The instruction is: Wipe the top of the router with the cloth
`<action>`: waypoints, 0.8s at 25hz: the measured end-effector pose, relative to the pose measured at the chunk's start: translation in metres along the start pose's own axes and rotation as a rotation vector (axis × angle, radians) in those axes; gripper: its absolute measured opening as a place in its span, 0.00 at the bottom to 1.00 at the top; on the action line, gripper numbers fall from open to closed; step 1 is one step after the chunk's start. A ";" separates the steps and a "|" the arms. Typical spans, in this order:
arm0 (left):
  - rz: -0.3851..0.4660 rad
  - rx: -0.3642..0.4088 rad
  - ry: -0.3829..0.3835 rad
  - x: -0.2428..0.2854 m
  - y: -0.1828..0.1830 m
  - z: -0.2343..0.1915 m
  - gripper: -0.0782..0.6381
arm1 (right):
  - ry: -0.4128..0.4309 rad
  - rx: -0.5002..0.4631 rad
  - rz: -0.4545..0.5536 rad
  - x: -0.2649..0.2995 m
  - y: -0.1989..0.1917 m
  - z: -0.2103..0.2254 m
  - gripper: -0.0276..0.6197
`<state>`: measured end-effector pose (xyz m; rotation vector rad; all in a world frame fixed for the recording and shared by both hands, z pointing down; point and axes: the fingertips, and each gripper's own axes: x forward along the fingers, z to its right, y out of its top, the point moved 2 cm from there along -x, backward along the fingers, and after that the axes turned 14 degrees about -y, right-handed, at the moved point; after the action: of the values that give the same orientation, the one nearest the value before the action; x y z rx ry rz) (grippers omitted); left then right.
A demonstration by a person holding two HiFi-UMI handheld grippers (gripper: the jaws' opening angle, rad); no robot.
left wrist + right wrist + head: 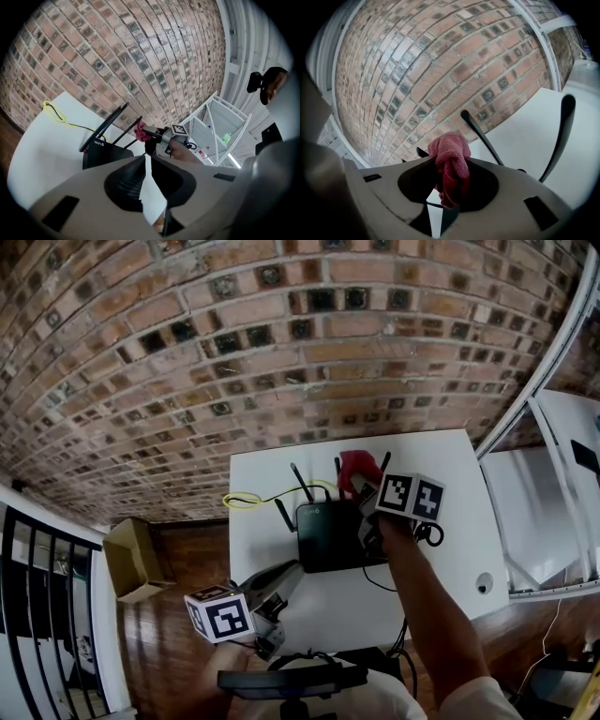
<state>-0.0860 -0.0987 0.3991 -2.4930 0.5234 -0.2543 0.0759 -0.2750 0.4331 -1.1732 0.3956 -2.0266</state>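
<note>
A black router (pixel 328 535) with several upright antennas stands at the middle of the white table (pixel 441 456). Over its far right corner my right gripper (pixel 357 487) is shut on a red cloth (pixel 355 467), which bunches up between the jaws and hangs among the antennas. The right gripper view shows the cloth (pixel 450 171) pinched in the right gripper (pixel 450 161), with an antenna (pixel 483 136) just behind it. My left gripper (pixel 285 571) hovers off the router's near left corner, shut and holding nothing. The left gripper view shows the router (pixel 105 151) and the cloth (pixel 139 130) ahead.
A yellow cable (pixel 246 500) loops on the table left of the router. A black cord (pixel 380 582) trails off its right side. A cardboard box (pixel 136 559) sits on the floor at the left. White shelving (pixel 553 512) stands to the right, a brick wall (pixel 281 334) behind.
</note>
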 end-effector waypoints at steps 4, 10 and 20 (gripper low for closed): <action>-0.004 0.001 -0.010 -0.002 0.000 0.003 0.16 | 0.053 -0.032 0.082 -0.022 0.025 -0.028 0.24; 0.008 0.015 -0.018 -0.008 0.002 0.005 0.16 | 0.175 -0.091 0.145 -0.046 0.042 -0.086 0.24; 0.028 0.027 0.021 -0.025 0.004 0.000 0.16 | 0.225 -0.176 0.014 -0.008 -0.003 -0.126 0.24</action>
<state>-0.1103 -0.0915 0.3949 -2.4575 0.5598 -0.2748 -0.0289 -0.2798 0.3632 -1.0437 0.7032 -2.1533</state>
